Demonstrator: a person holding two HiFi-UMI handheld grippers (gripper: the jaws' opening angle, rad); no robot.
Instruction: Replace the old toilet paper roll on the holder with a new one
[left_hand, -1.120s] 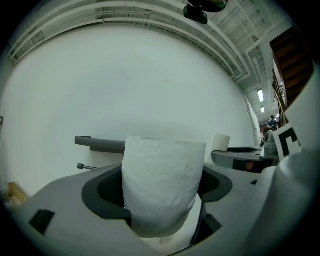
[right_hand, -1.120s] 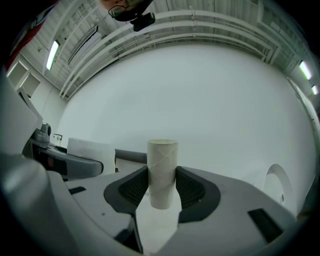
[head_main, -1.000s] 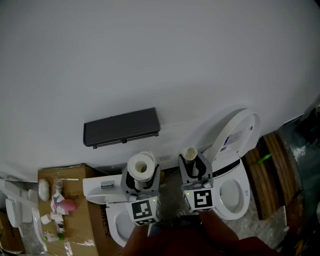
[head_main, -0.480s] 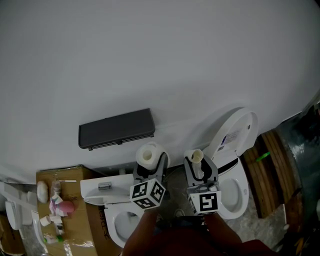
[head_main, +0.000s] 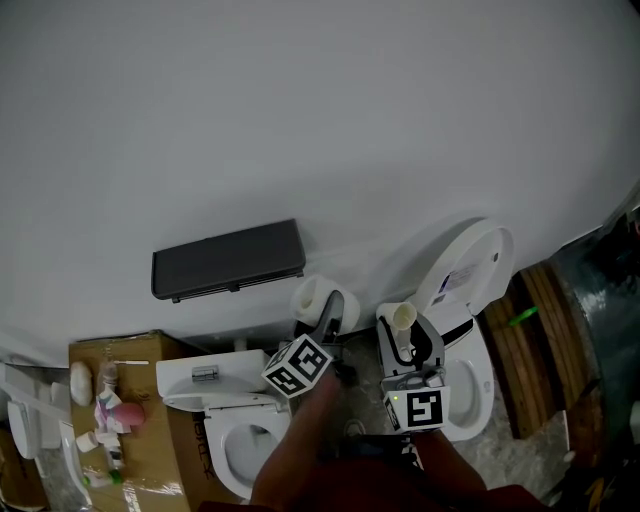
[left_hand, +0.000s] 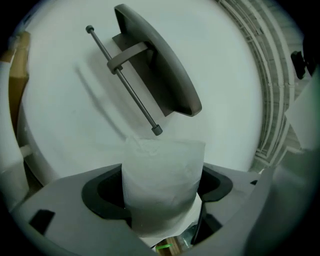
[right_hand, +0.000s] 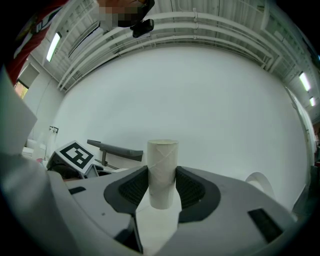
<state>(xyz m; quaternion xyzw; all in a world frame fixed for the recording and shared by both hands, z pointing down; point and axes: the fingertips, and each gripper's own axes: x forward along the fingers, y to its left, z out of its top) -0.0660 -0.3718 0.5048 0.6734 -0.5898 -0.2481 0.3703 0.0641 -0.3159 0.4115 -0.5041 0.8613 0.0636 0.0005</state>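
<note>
My left gripper (head_main: 320, 312) is shut on a full white toilet paper roll (left_hand: 162, 182) (head_main: 309, 297), rolled over onto its side, just below and right of the dark holder (head_main: 228, 260) on the white wall. In the left gripper view the holder's bare metal rod (left_hand: 122, 80) slants above the roll, its free end (left_hand: 157, 131) close over the roll's top edge. My right gripper (head_main: 410, 338) is shut on the empty cardboard tube (right_hand: 161, 172) (head_main: 403, 318), held upright to the right of the left gripper.
A white toilet with raised lid (head_main: 470, 262) stands at the right, another toilet (head_main: 213, 378) below left. A cardboard box (head_main: 115, 352) with small bottles sits at the far left. Wooden slats (head_main: 535, 330) lie at the right edge.
My left gripper has moved right and toward the wall with the roll, rolling over so its marker cube tilts. The right gripper shifted slightly right with the tube.
</note>
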